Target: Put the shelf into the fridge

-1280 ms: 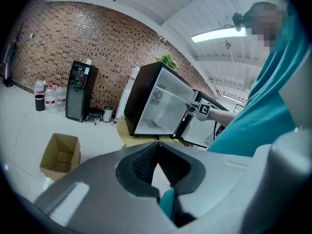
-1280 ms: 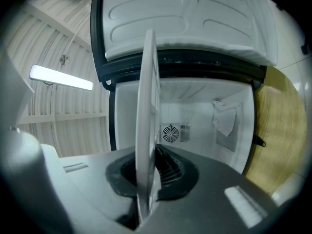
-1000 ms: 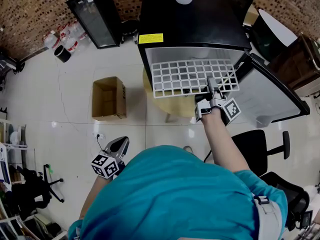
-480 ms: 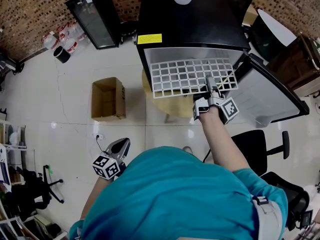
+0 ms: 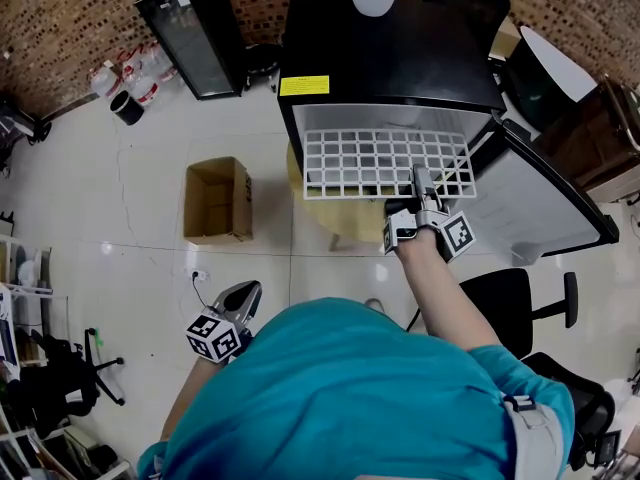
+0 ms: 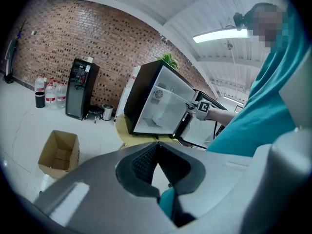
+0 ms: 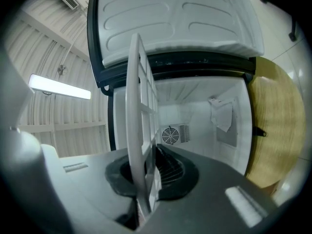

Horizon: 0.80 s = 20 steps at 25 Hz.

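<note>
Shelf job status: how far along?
Done: fridge door open, white shelf clamped in the right hand-held gripper. In hand: shelf's far edge sits at the fridge opening, most of it out over the round table. To do: slide it fully in, release. Left hand-held gripper is shut, idle.

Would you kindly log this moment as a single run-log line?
right gripper: shut on shelf | shelf: far edge at open fridge mouth | left gripper: shut, empty

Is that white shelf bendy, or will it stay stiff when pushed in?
Probably stiff: the shelf looks flat though the right gripper holds just one edge. Likely light, being an open grid. It might tilt, held off-centre.
</note>
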Each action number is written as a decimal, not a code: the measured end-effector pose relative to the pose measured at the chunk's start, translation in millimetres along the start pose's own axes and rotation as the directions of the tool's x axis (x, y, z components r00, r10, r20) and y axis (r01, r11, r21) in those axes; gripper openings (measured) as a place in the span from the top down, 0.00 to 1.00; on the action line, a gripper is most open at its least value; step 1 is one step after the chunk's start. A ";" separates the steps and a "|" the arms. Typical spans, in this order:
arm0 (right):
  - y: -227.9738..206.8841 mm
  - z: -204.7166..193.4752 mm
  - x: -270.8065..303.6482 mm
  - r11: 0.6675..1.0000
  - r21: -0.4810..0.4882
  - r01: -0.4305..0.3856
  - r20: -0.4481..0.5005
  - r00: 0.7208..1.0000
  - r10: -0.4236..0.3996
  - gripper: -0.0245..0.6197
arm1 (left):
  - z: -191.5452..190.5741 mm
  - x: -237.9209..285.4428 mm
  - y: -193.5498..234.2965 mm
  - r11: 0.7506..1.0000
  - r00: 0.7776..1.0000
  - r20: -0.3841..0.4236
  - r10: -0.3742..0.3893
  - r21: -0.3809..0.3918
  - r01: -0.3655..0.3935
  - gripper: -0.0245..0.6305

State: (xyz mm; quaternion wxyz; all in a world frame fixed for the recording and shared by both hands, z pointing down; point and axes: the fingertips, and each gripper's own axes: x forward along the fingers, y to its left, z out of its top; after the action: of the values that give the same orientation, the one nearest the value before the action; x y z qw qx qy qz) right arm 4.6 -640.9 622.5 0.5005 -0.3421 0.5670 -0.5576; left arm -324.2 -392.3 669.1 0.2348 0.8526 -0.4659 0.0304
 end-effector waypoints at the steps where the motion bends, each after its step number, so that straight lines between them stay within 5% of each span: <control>1: 0.5 -1.2 1.4 1.000 0.006 0.001 0.004 1.000 -0.001 0.92 | -0.4 0.3 -0.6 1.000 1.000 -0.001 0.000 0.003 0.000 0.96; 20: -11.0 6.3 32.9 0.999 -0.050 0.007 0.003 1.000 -0.007 0.93 | 2.4 -0.3 4.4 1.000 1.000 0.013 0.022 -0.007 -0.022 0.96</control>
State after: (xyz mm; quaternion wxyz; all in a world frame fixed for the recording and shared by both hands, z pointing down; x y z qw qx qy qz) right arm -0.1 -675.4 627.9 0.4904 -0.3574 0.5790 -0.5446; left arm -328.3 -395.1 668.5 0.2343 0.8467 -0.4770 0.0260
